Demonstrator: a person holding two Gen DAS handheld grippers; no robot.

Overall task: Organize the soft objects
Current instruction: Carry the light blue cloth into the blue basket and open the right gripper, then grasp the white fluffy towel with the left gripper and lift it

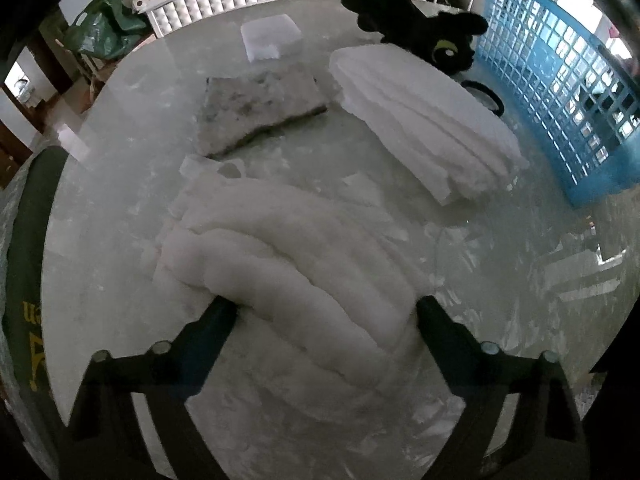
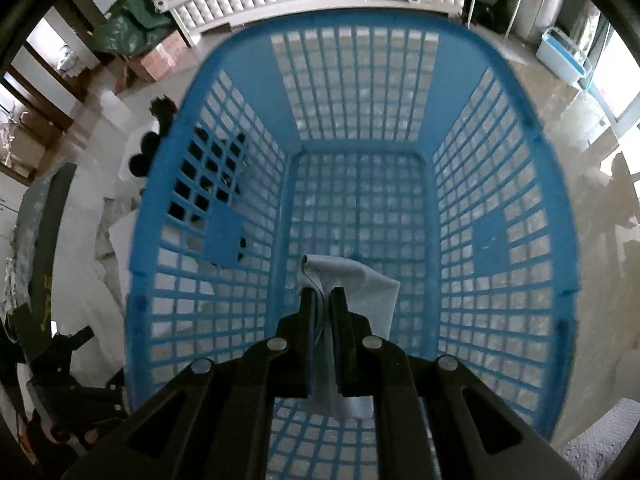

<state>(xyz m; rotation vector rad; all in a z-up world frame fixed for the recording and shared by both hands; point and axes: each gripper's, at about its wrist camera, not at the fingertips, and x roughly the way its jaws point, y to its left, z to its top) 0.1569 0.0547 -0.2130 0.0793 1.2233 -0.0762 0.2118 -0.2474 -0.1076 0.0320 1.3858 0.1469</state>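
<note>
A: Left gripper (image 1: 324,308) status?

B: Pointing down at the glossy marble table (image 1: 120,152). Jaws spread wide, one fingertip on each side of the near stack of white padding (image 1: 280,264). Left fingertip (image 1: 224,308) looks to touch the edge; can't tell whether the right one presses. Calling it not clamped.

A: Right gripper (image 2: 323,294)?

B: Jaws closed tight on a grey cloth (image 2: 360,284). Cloth hangs inside the blue basket (image 2: 560,216), above its grid floor; nothing else in there.

A: Rest of the soft stuff?

B: All on the table. Second stack of white padding (image 1: 424,120) lies just beside the basket's wall. Grey speckled sponge (image 1: 256,108) sits farther back, left of that stack. Black plush toy (image 1: 432,28) at the far edge, next to the basket. Small white block (image 1: 270,38) behind the sponge.
</note>
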